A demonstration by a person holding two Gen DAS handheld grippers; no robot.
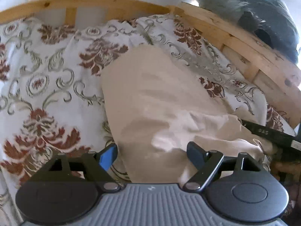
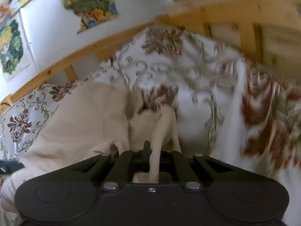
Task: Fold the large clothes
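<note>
— Where's the garment they're meant to be folding?

— It's that large, plain cream-beige cloth garment [image 1: 150,98], lying on the bed over the white bedspread with brown-red floral medallions and grey scrolls [image 1: 47,79]. The pale wooden slatted bed frame [image 1: 244,43] runs behind it.

— How far along would you say it is?

— Early, I'd judge. The cloth is rumpled and bunched near the grippers, and I see no tidy, squared fold anywhere. It may lie doubled in places, but I can't tell. Smoothing it flat and making the actual folds all seem left to do.

— And the grippers?

— The right gripper [image 2: 155,162] has its jaws pressed together on a twisted strip of the cream cloth, which runs up between the fingers. The left gripper [image 1: 152,150] hangs over the garment with its jaws spread wide, one blue-faced finger [image 1: 109,154] at the cloth's edge, pinching nothing.

— Any writing to read?

— Little. In the left view, a black bar [image 1: 269,131] coming in from the right carries small pale letters, perhaps "BAS", too small to be sure. The left gripper's grey ribbed body [image 1: 150,203] bears a tiny white mark I can't make out. The colourful posters on the white wall [image 2: 90,3] show no legible words.
</note>
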